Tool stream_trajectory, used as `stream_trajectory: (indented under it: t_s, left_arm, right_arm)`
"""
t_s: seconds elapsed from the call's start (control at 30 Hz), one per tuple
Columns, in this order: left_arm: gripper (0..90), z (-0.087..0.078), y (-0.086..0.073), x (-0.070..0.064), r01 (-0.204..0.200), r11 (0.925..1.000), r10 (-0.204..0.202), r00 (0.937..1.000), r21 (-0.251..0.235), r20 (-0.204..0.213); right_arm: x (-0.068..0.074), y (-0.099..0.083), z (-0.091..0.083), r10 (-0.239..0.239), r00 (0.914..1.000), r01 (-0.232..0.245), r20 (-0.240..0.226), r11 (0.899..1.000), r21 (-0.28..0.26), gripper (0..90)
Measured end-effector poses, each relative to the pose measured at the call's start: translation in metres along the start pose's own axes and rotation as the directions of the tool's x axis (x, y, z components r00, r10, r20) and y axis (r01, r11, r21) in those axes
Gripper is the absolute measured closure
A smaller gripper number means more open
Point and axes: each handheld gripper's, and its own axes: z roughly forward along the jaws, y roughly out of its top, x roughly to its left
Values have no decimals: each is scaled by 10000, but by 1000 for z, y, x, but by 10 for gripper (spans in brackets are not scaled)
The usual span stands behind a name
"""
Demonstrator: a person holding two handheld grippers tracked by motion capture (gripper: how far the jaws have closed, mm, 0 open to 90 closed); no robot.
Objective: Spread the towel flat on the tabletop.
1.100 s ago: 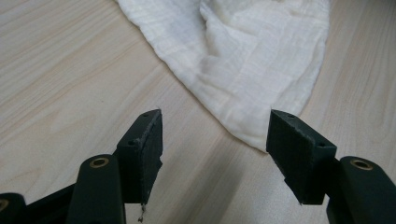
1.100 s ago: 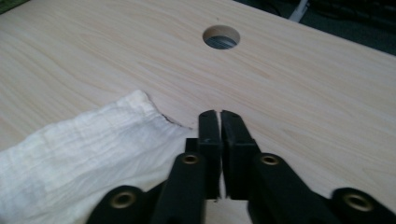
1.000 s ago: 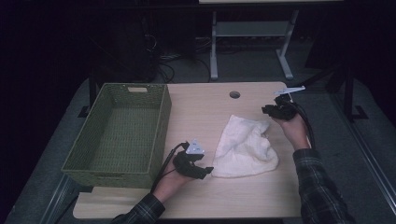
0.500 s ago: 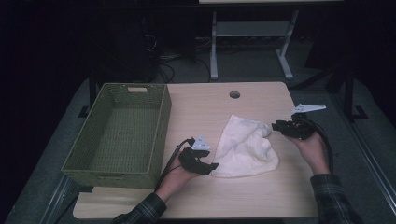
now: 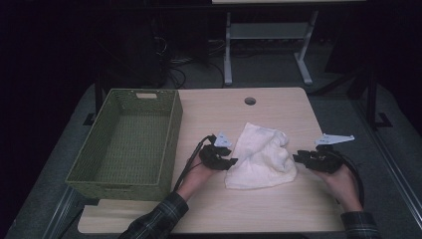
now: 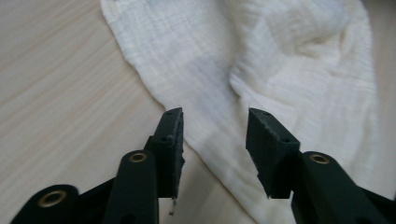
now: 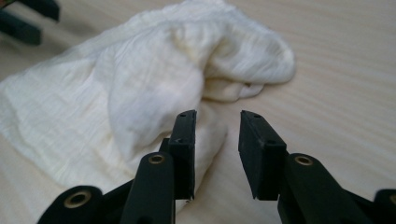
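Light wooden tabletop (image 5: pixel 214 107) with a round cable hole is carrying everything; dim floor and a metal stand are sitting beyond it. Landmark: the crumpled cream-white muslin cloth (image 5: pixel 261 157), lying loose on the wood. Left of the cloth, the woven olive-green rectangular basket (image 5: pixel 127 142) is standing with nothing visible inside.

Left gripper (image 5: pixel 230 162) is sitting at the cloth's left edge, jaws parted, and in the left gripper view the cloth's hem (image 6: pixel 187 100) is running between them with nothing pinched. Right gripper (image 5: pixel 297 159) is sitting at the cloth's right edge, jaws likewise apart; in the right gripper view (image 7: pixel 217 126) a rolled fold of the cloth (image 7: pixel 187 70) is lying just ahead of and touching the left jaw (contact with the other jaw unclear).

Step, as judged: both hands are lining up for a grab on opposite sides of the cloth, grasp not yet made. Next move is likely calling for each gripper to nudge in over its edge, then close on the fabric, probably one layer on the left and the thicker fold on the right. Thin hem may slip out if the left one closes too shallow.
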Motion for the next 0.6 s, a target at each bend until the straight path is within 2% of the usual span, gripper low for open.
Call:
stream_trajectory:
  t_s: [0.2,0.3,0.4,0.47,0.6]
  left_arm:
    - [616,20,9,11,-99,9998,102,9998,191,-185]
    - [614,31,12,14,-82,9996,85,9999,277,-99]
    - [617,42,13,14,-322,9979,329,9994,564,-123]
    - [663,45,14,13,-453,9971,460,9989,615,-104]
    - [860,47,16,11,-612,9955,641,9972,726,-381]
  right_arm:
    - [6,-8,4,-37,9998,43,-206,9996,280,654]
    - [7,-9,6,33,9994,-22,-356,9995,326,653]
    - [9,-10,9,14,9995,0,-316,9990,438,653]
    - [8,-11,11,87,9996,-71,-285,9984,559,681]
    - [9,-13,13,-37,9993,63,-383,9977,668,828]
